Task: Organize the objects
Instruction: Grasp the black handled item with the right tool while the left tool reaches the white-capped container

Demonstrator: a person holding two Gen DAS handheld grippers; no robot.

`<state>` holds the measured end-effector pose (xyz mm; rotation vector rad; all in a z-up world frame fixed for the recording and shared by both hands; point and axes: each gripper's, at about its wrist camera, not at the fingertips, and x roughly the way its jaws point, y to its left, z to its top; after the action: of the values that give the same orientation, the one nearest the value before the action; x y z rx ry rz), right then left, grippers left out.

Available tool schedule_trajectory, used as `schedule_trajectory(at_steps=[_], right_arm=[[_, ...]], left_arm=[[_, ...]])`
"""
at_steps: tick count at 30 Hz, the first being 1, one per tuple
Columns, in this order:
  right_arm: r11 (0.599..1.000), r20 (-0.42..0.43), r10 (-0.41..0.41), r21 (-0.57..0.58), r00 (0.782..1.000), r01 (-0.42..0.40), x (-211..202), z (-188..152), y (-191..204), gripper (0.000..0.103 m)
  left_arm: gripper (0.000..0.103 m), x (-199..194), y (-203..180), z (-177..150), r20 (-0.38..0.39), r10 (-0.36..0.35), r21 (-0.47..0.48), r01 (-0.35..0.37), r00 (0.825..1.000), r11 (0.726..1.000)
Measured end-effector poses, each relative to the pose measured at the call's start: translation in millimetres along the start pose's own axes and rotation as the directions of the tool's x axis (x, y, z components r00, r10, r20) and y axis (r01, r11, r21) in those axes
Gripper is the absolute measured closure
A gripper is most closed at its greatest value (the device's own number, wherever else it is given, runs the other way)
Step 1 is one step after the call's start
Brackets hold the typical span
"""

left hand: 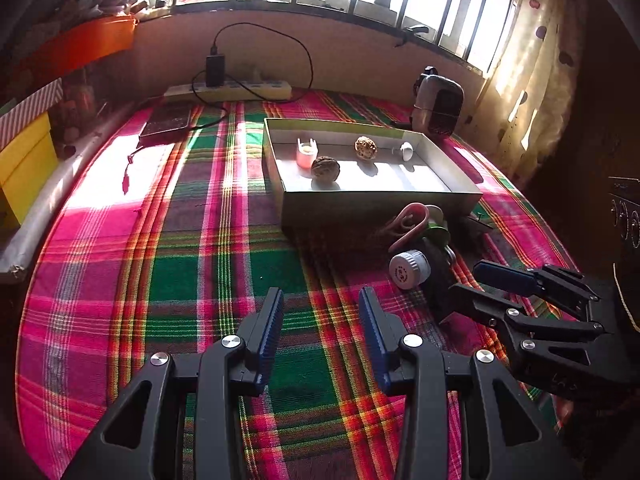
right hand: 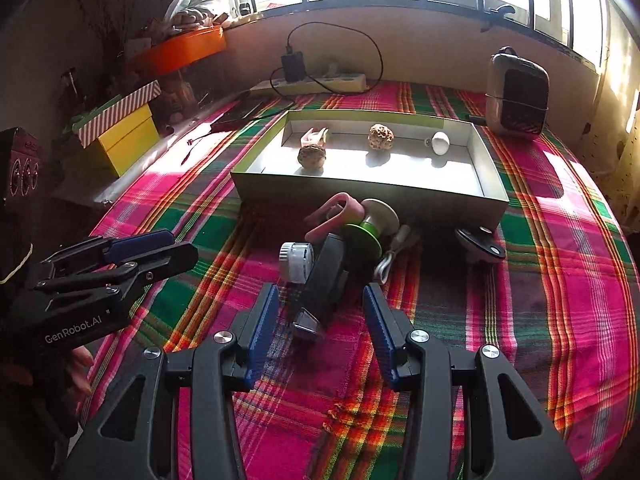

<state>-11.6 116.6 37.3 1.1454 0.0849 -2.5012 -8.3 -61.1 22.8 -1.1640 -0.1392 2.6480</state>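
A shallow grey box (right hand: 372, 194) sits on the plaid cloth. It holds a dark walnut (right hand: 311, 157), a pale walnut (right hand: 381, 135), a pink cup (right hand: 314, 136) and a small white piece (right hand: 440, 143). In front of it lies a pile: a pink clip (right hand: 340, 210), a green spool (right hand: 366, 227), a white-capped bottle (right hand: 296, 262), a dark grey object (right hand: 326, 276) and a black disc (right hand: 480, 246). My right gripper (right hand: 320, 312) is open, its pads flanking the dark grey object's near end without touching. My left gripper (left hand: 320, 320) is open over bare cloth, left of the pile (left hand: 412, 268).
At the back by the wall lie a power strip (right hand: 320, 82) with a charger and cable, and a dark phone (right hand: 236, 116). A grey heater-like appliance (right hand: 516, 96) stands at the back right. Yellow (right hand: 128, 136) and orange (right hand: 184, 50) boxes line the left ledge.
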Motion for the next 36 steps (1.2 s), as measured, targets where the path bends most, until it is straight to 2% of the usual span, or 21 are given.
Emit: schedule_trajectory(at_steps=[6,16,17,22,31,36], right_arm=[[1.000,-0.040,0.008,-0.007,0.999,-0.008,15.8,-2.0,-2.1,0.058],[0.996,-0.066,-0.040,-0.087,0.997,0.034,29.2,-1.1,-0.7,0.058],[0.996,-0.064,-0.035,-0.084,0.997,0.030,29.0,-1.3,-2.4,0.059],[0.998,-0.055,-0.019,-0.064,0.998,0.016,27.6,-0.4,-13.6,0.075],[0.997,-0.059,0.014,-0.080,0.998,-0.019,21.6,-4.5,-27.0,0.078],[0.996,-0.061,0.024,-0.080,0.998,-0.029,15.3,-9.3,-37.0,0.078]], left_arm=[[0.066,2.8,0.3,0.1,-0.010,0.001,-0.012,-0.001,1.000,1.000],[0.066,10.1,-3.3,7.1,-0.030,0.005,-0.018,-0.006,1.000,1.000],[0.066,11.8,-4.1,7.9,-0.033,0.005,-0.019,-0.006,0.999,1.000],[0.066,19.4,-11.8,10.3,-0.049,0.007,-0.018,-0.008,0.999,1.000],[0.066,29.4,-30.4,13.3,-0.058,-0.058,-0.018,0.057,0.997,0.998],[0.066,37.1,-42.8,15.5,-0.073,-0.067,-0.003,0.067,0.995,0.998]])
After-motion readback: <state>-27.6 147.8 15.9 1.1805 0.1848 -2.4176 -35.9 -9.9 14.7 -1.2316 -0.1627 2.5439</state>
